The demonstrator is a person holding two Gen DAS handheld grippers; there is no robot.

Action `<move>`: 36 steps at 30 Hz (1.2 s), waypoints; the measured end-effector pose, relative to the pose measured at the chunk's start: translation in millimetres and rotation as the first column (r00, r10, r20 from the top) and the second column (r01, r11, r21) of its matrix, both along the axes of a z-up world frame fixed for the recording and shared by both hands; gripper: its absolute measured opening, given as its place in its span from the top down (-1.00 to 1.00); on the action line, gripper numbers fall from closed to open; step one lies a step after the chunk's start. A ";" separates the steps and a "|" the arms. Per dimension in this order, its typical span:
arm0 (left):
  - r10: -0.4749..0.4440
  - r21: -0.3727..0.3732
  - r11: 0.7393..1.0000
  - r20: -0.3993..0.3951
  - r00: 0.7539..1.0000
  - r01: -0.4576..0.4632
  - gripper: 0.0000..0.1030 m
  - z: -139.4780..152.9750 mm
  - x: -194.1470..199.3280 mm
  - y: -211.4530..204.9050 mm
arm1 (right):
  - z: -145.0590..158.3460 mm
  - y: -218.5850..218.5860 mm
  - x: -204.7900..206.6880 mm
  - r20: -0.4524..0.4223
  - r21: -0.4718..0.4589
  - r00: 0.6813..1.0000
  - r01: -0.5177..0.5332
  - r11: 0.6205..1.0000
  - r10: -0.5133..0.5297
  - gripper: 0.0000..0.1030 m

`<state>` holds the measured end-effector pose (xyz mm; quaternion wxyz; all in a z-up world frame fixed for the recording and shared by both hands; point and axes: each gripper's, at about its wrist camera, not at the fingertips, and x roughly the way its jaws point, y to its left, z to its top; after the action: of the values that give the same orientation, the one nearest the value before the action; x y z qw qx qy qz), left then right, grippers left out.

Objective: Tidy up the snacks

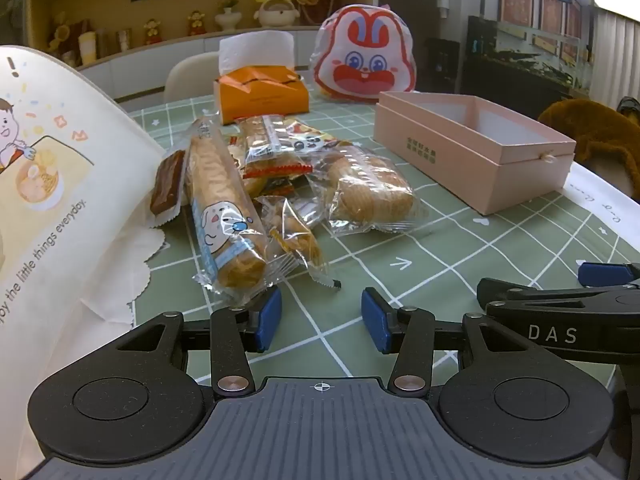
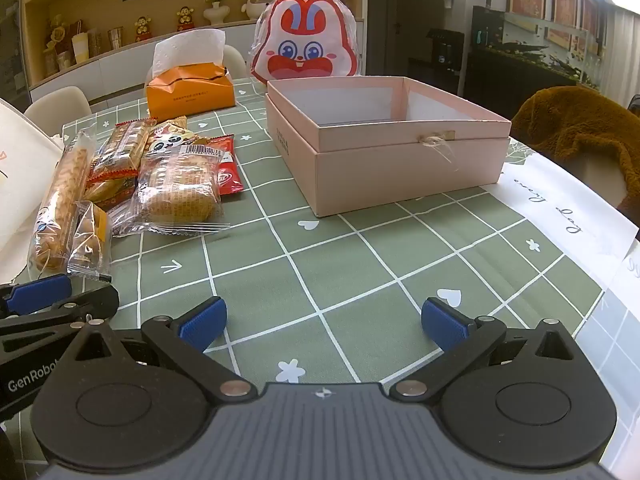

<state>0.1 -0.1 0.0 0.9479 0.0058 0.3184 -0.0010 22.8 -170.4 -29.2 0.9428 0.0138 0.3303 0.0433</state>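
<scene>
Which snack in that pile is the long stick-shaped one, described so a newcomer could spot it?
Start at the pink box on the green checked tablecloth; the snack pile lies to its left. On the pile's far left edge lies the long biscuit roll. It alone is a slim tube with a blue-and-white cartoon dog; its neighbours are short, flat packets.

A green tablecloth [image 2: 360, 264] with a white grid, hearts, stars and arrows covers the table, and a white printed sheet [image 2: 560, 208] with cursive lettering lies over its right edge. An orange tissue box [image 1: 262, 94] with a white tissue standing out of its top sits at the far side of the table, with a rabbit-face bag [image 1: 364, 60] in red, white and blue just to its right. Behind them, wooden wall shelves [image 1: 120, 8] carry small figurines and a white vase, and a brown plush item [image 2: 576, 128] rests past the table's right edge.
</scene>
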 end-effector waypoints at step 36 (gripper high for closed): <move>0.000 -0.001 1.000 0.000 1.000 0.000 0.01 0.0 0.0 0.1 | -1.1 -1.4 -0.7 0.001 0.004 1.000 -0.001 1.000 0.001 -1.00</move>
<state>0.0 0.0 0.0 0.9479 0.0052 0.3184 -0.0012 22.1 -171.7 -30.3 0.9429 0.0153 0.3298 0.0443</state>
